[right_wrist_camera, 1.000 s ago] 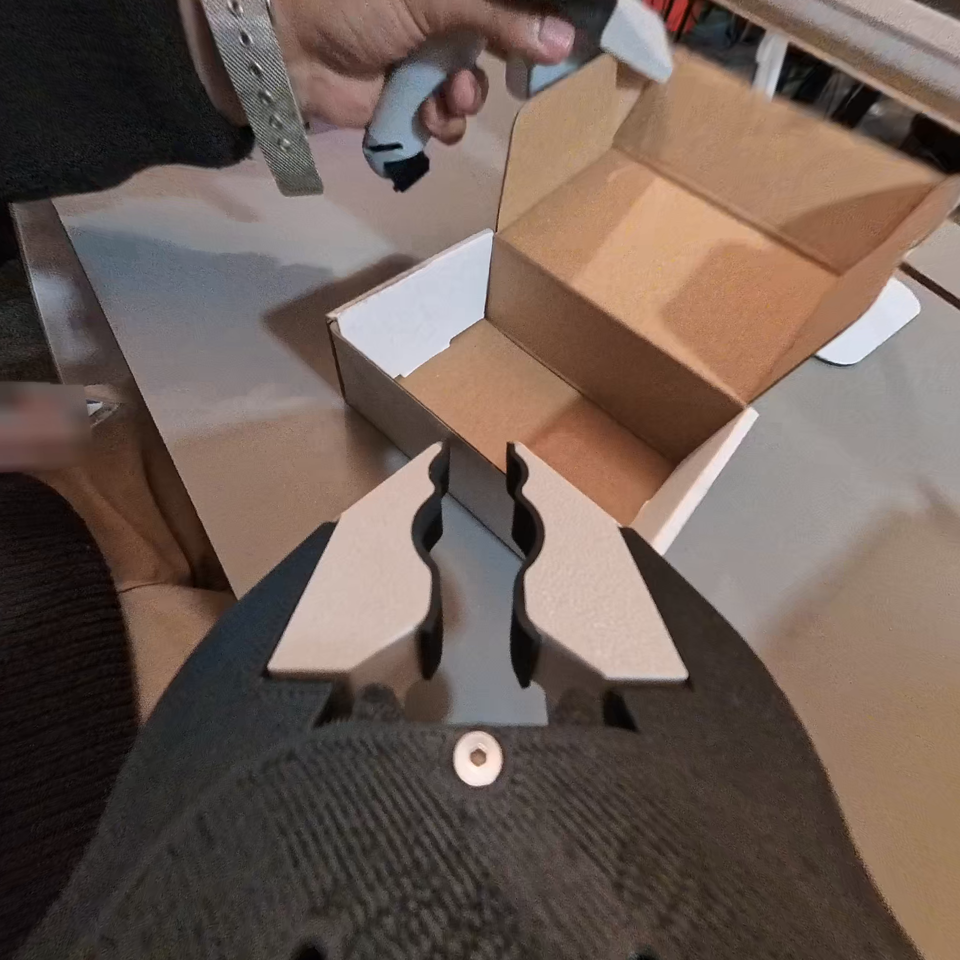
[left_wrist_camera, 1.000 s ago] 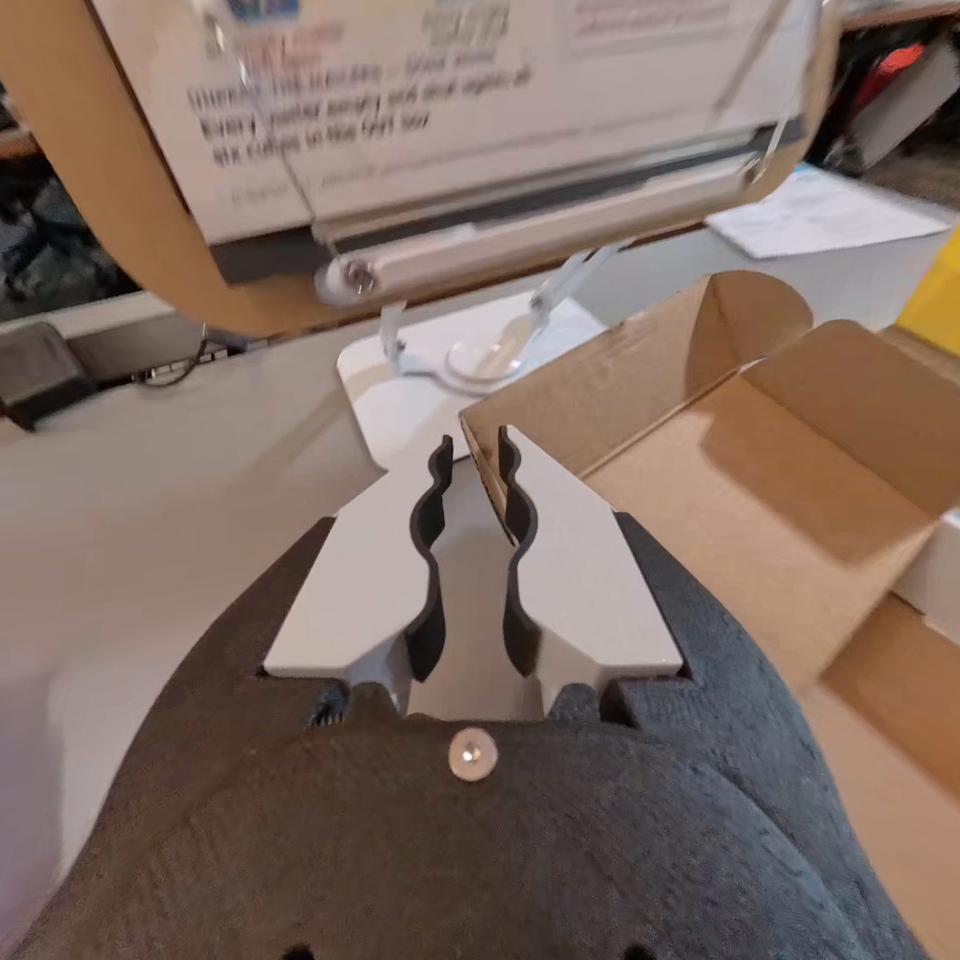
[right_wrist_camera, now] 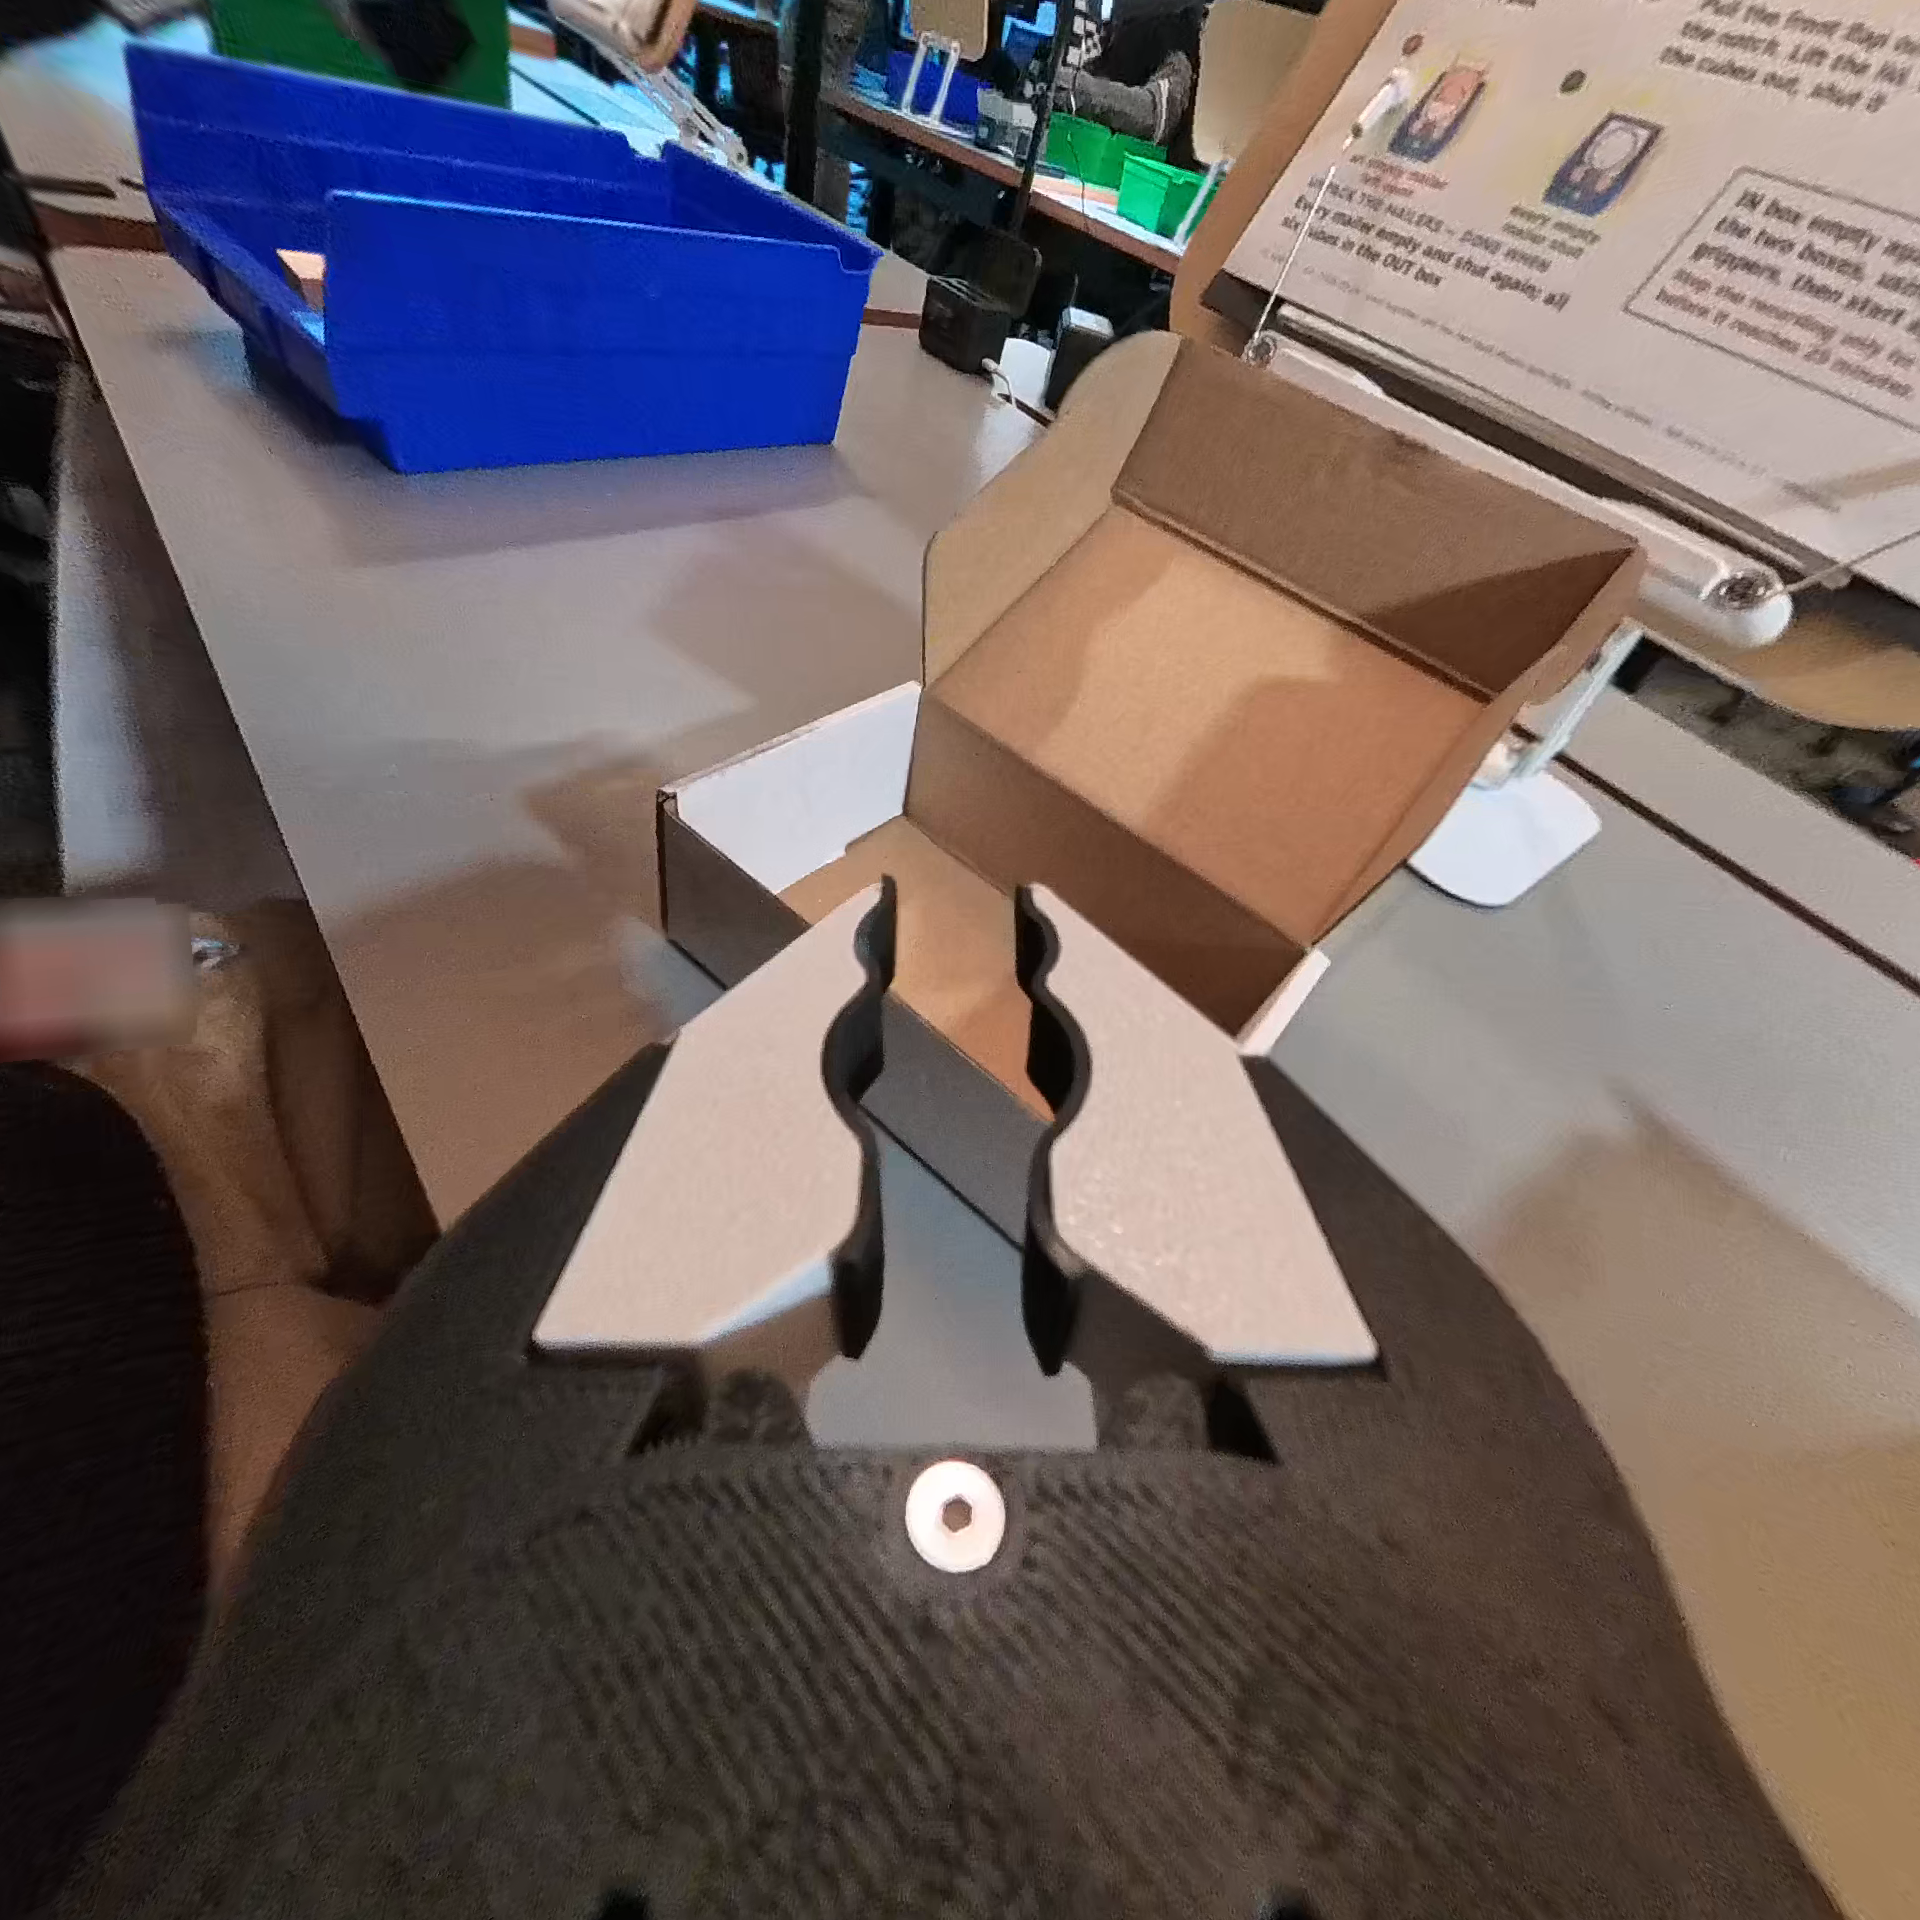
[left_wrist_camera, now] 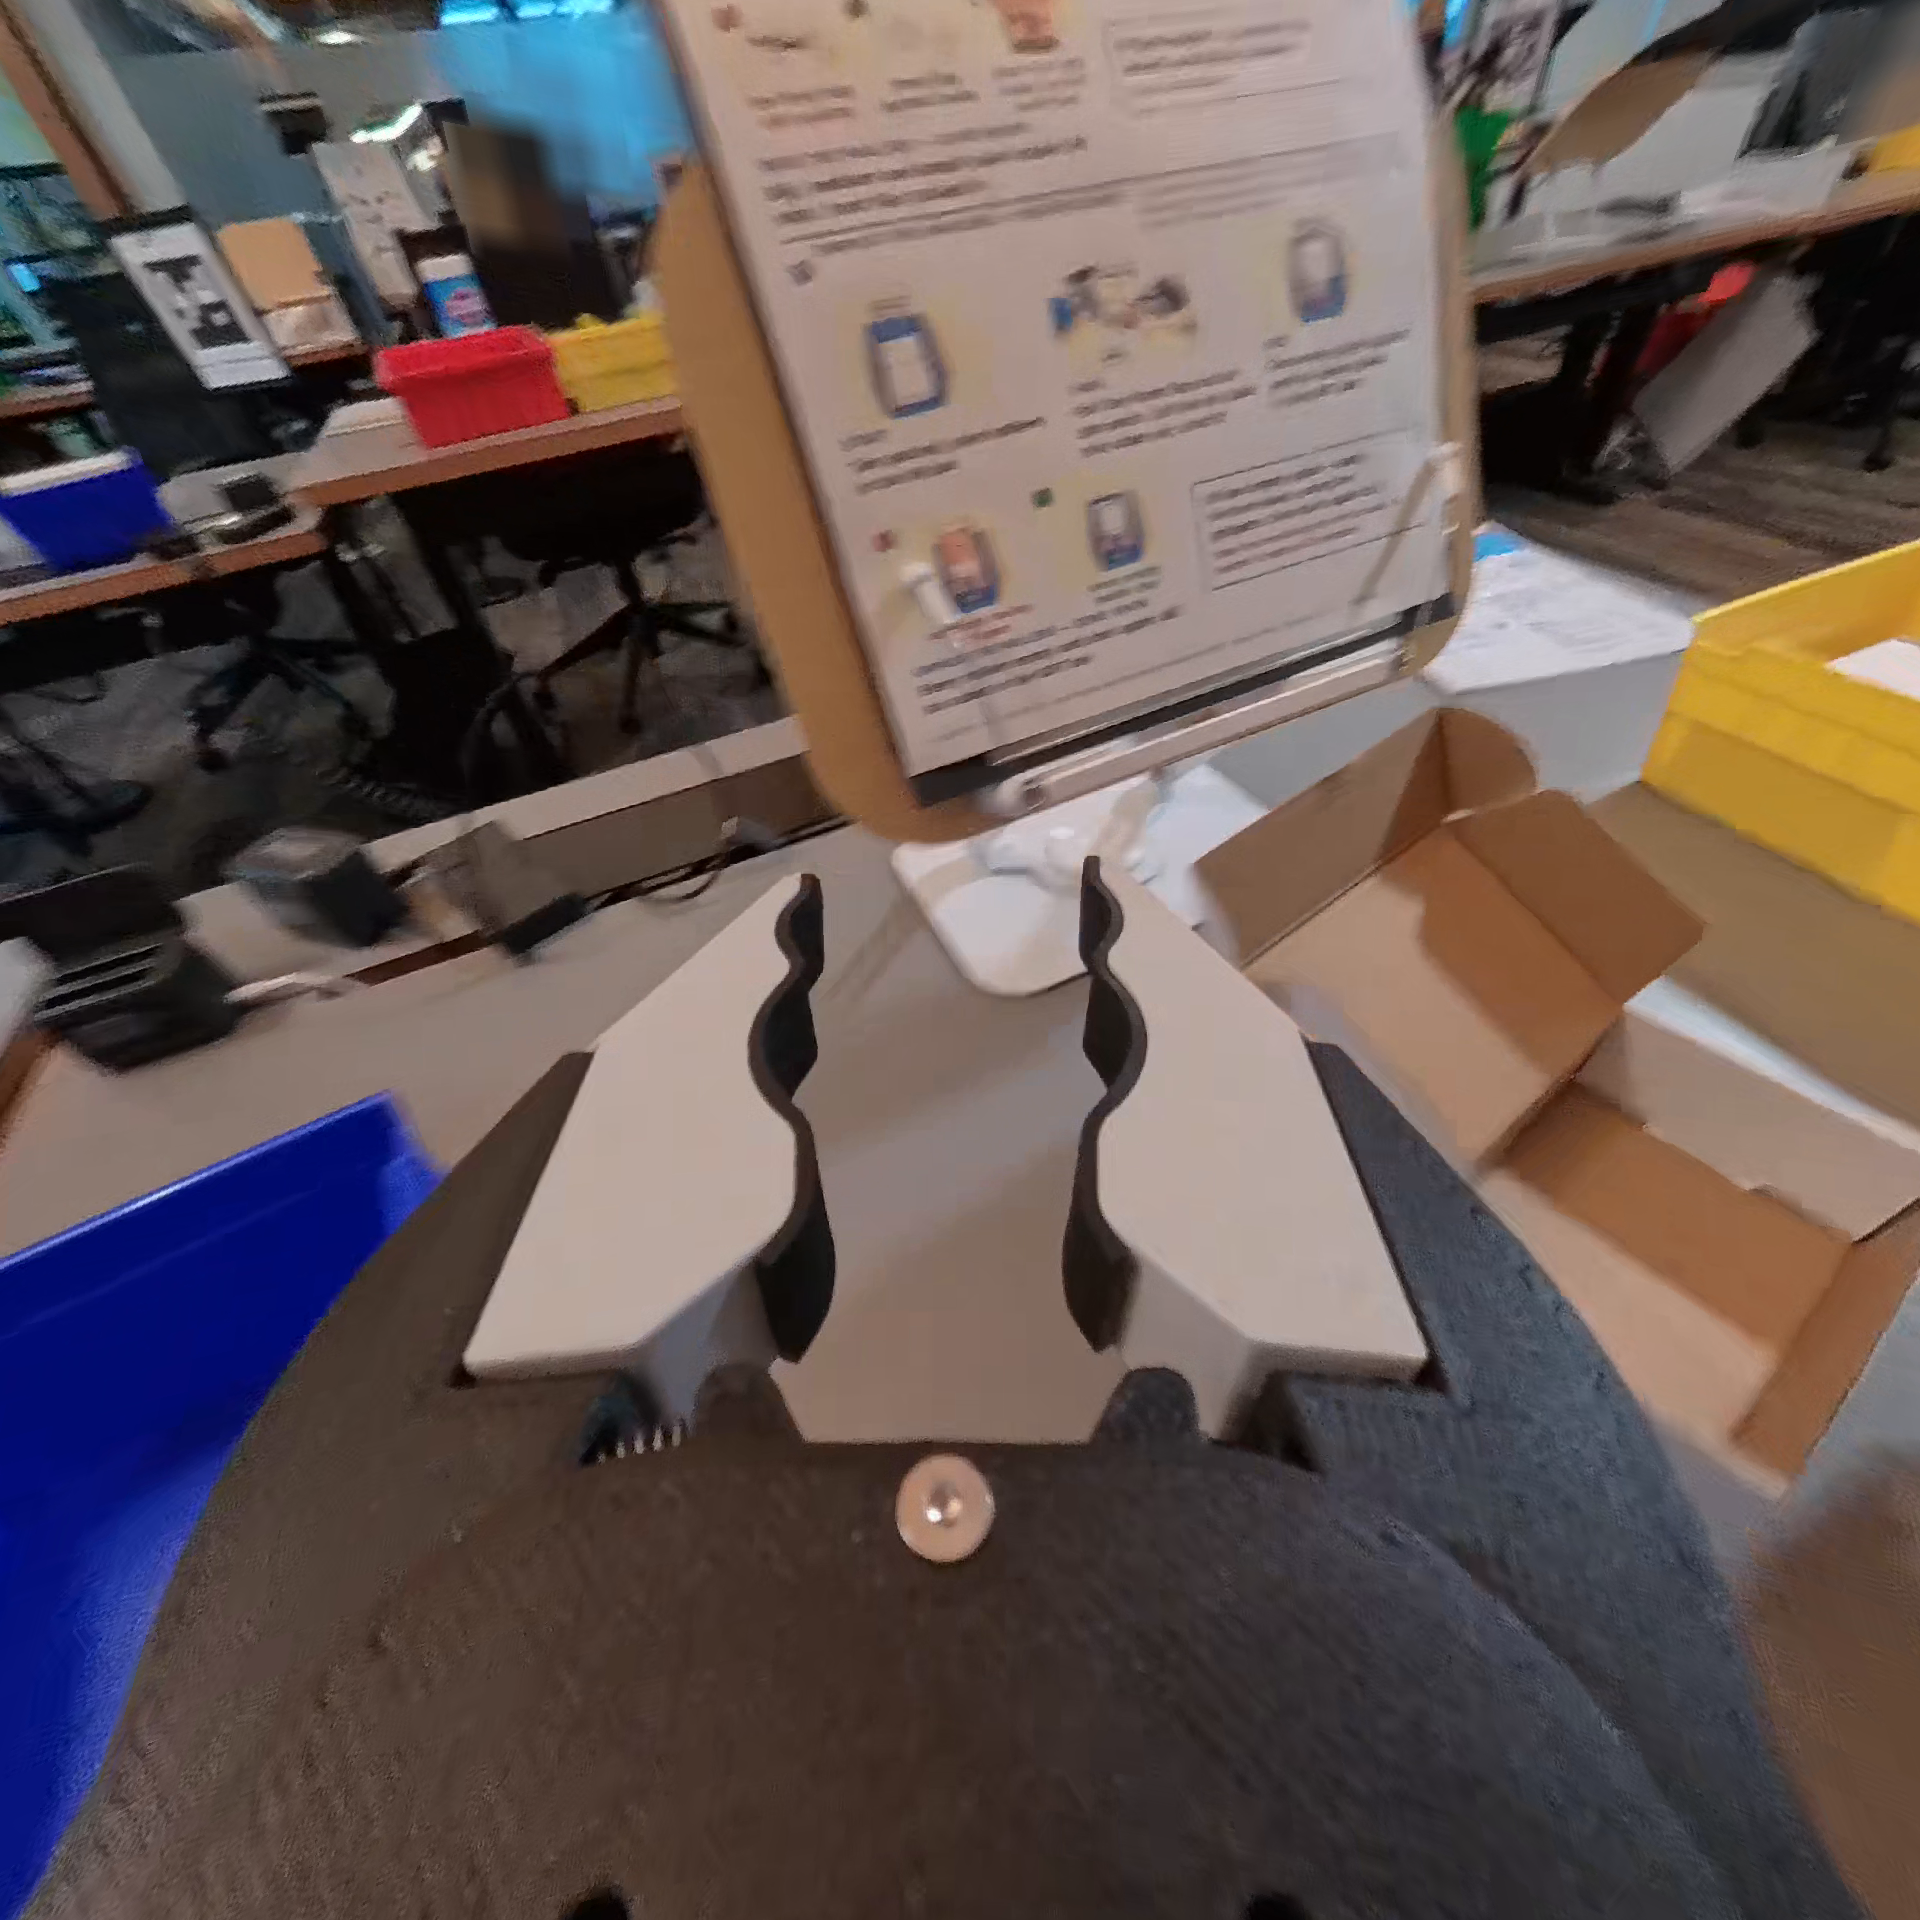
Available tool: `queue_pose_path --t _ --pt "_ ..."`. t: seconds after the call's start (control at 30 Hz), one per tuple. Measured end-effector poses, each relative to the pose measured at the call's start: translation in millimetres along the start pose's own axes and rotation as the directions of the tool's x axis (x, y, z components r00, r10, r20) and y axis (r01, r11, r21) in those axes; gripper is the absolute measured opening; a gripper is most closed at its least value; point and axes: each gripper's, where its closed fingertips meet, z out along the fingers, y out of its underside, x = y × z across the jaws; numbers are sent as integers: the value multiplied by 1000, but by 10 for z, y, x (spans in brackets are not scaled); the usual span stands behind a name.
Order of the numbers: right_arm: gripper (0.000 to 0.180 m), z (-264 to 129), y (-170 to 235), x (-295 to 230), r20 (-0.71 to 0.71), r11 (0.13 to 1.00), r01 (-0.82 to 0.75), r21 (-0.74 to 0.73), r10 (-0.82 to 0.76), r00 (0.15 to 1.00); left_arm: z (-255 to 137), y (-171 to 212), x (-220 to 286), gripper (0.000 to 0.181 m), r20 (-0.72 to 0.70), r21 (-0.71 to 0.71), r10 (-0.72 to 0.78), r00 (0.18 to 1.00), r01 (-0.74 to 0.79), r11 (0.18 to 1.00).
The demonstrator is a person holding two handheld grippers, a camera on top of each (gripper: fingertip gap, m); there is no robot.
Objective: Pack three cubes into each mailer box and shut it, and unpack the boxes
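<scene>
Just beyond the right gripper (right_wrist_camera: 954, 914), whose fingers stand apart and empty, the mailer box (right_wrist_camera: 1195, 727) sits open on the grey table (right_wrist_camera: 468, 644), brown corrugated inside, white outside. Left gripper (left_wrist_camera: 945, 904) is spread wide, holding nothing; a blue plastic bin (right_wrist_camera: 499, 281) farther.

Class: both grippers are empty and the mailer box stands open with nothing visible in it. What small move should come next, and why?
Probably swing the left gripper, jaws open and holding nothing, toward the blue bin to fetch a cube. The mailer box has its lid up and shows no cubes inside, while the right gripper hovers empty at its near wall.
</scene>
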Motion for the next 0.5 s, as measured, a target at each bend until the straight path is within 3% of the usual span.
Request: queue_pose_path --t 0.1,0.2,0.3,0.37,0.4,0.5 --pt "22 -6 11 -8 21 999 -54 -2 54 998 -393 318 -677 56 115 -193 70 991 -47 980" --pt "22 18 3 -57 48 996 -86 -3 86 995 -833 837 -1360 63 177 -467 90 980 3 884" --pt "22 55 -22 -115 69 995 -97 -2 97 993 -1296 1439 -1856 69 179 -718 118 977 48 694" --pt "22 82 -37 -158 81 996 -91 -2 91 993 -1692 1914 -2033 76 186 -882 93 978 124 455" --pt "22 97 -43 -178 86 996 -86 -3 86 993 -1807 2073 -2088 81 193 -912 82 978 148 381" --pt "22 125 -72 -226 95 998 -67 -1 67 993 -1866 2340 -2220 79 239 -922 73 968 203 330"
